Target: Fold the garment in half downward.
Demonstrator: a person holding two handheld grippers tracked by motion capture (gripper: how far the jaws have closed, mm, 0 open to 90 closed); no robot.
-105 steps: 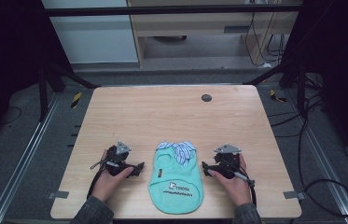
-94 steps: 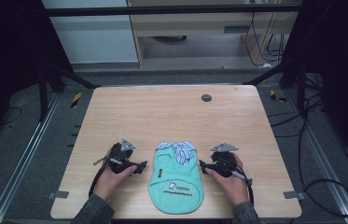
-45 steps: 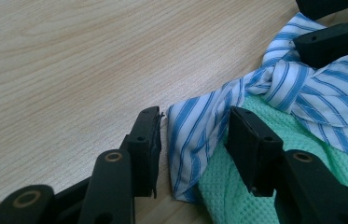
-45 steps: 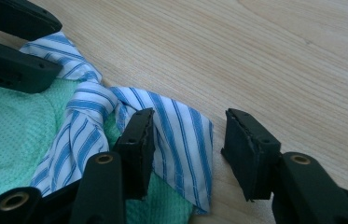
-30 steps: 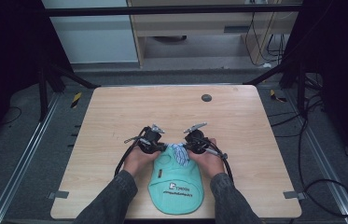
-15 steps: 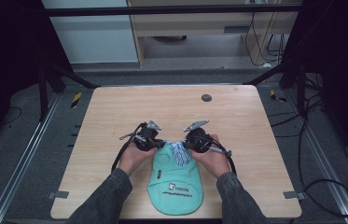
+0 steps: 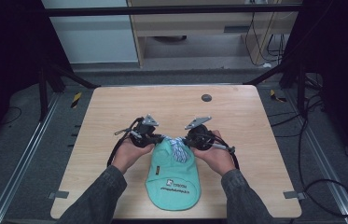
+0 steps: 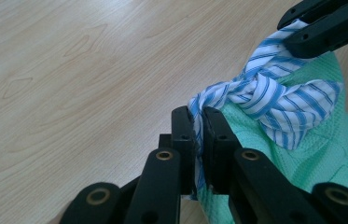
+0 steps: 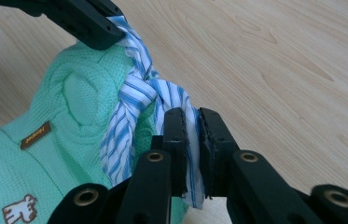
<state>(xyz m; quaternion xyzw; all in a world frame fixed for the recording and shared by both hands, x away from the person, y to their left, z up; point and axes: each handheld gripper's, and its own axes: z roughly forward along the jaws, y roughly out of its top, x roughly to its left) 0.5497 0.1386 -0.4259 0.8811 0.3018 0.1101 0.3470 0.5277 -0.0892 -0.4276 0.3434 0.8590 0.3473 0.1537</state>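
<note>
A small mint-green garment (image 7: 173,175) lies on the wooden table (image 7: 115,112), near its 6 o'clock edge in the high view, with a printed logo on the flat lower part. At the garment's 12 o'clock end sits a blue-and-white striped collar (image 7: 177,148), twisted into a knot-like bunch.

The left gripper (image 7: 155,138) reaches in from 9 o'clock of the collar; in the left gripper view its jaws are pressed together on one striped end (image 8: 198,140), the cloth pinched thin between the pads. The right gripper (image 7: 186,140) reaches in from 3 o'clock; in the right gripper view its jaws likewise clamp the other striped end (image 9: 191,140), with a little cloth hanging below the pads. Each gripper view also catches the other gripper's black jaw at the top edge, biting the far end of the collar.

From above, both jaw tips are hidden under the gripper bodies and the grey plates, so the grip itself cannot be made out there. The hands wrap the gripper handles, and the forearms are cut off at the bottom edge. How much of the garment's top end is lifted off the wood is hard to tell. A small dark round spot (image 7: 206,97) sits at the table's 1 o'clock, too small to identify
</note>
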